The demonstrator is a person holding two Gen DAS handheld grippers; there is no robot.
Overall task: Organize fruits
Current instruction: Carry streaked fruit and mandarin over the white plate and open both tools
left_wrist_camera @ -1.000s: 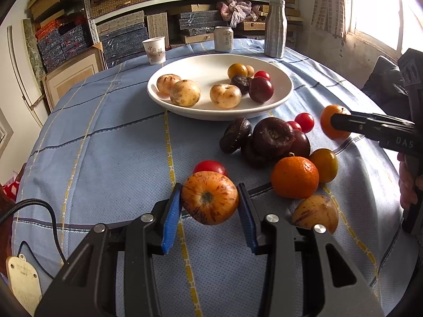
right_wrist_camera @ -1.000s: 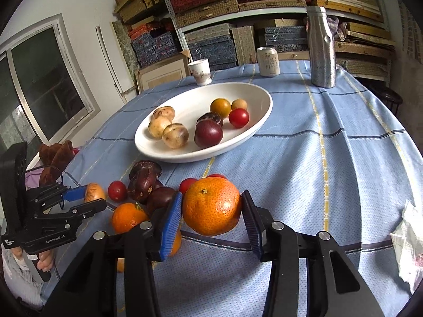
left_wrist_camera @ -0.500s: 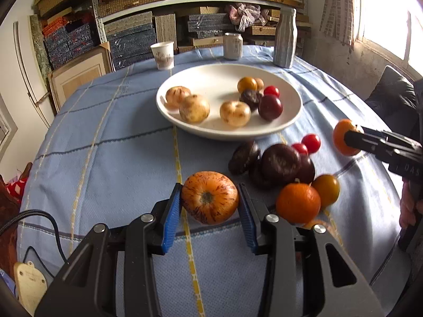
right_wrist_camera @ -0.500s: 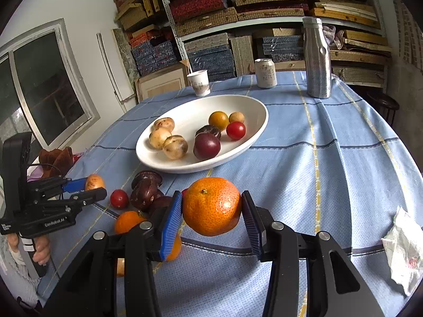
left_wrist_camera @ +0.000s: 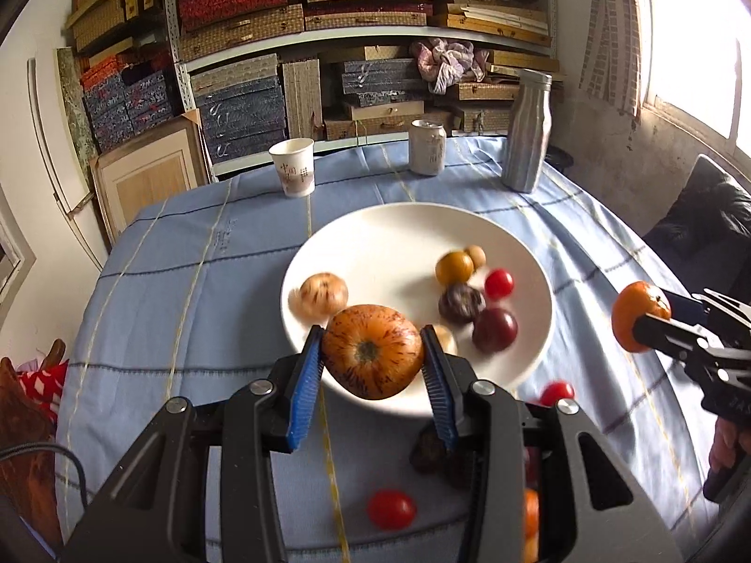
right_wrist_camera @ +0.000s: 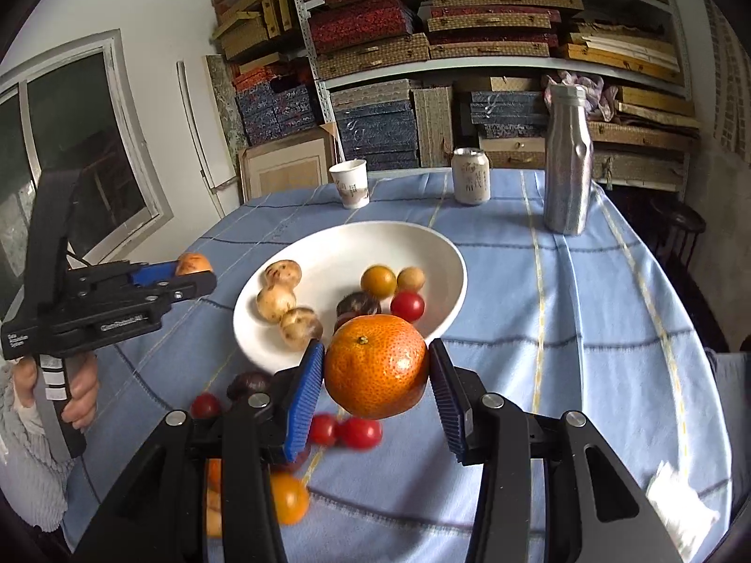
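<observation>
A streaked orange fruit (left_wrist_camera: 371, 357) is pinched between the blue pads of the left gripper (left_wrist_camera: 371, 366) and is held in the air over the near rim of the white plate (left_wrist_camera: 375, 239). A mandarin (right_wrist_camera: 377, 366) is clamped in the same way between the pads of the right gripper (right_wrist_camera: 377, 375), above the blue striped tablecloth (right_wrist_camera: 586, 328) just in front of the plate. Both pairs of jaws are pressed against their fruit.

On the plate, in the right wrist view, seven fruits are counted clearly: three pale speckled ones (right_wrist_camera: 277, 302) on the left, one yellow-orange one (right_wrist_camera: 378, 281), one small tan one (right_wrist_camera: 410, 278), one red cherry tomato (right_wrist_camera: 407, 306) and one dark purple one (right_wrist_camera: 357, 304). An eighth, dark red fruit (left_wrist_camera: 494, 329) is seen only in the left wrist view.

On the cloth near the plate, three red tomatoes (right_wrist_camera: 360, 432) and one yellow-orange fruit (right_wrist_camera: 288, 497) are seen; the dark fruits beside them are partly hidden by the gripper and cannot be counted.

At the far edge of the table one paper cup (right_wrist_camera: 349, 184), one drink can (right_wrist_camera: 471, 176) and one silver bottle (right_wrist_camera: 567, 159) are standing upright. One hand (right_wrist_camera: 77, 389) is seen on the left gripper's handle.
</observation>
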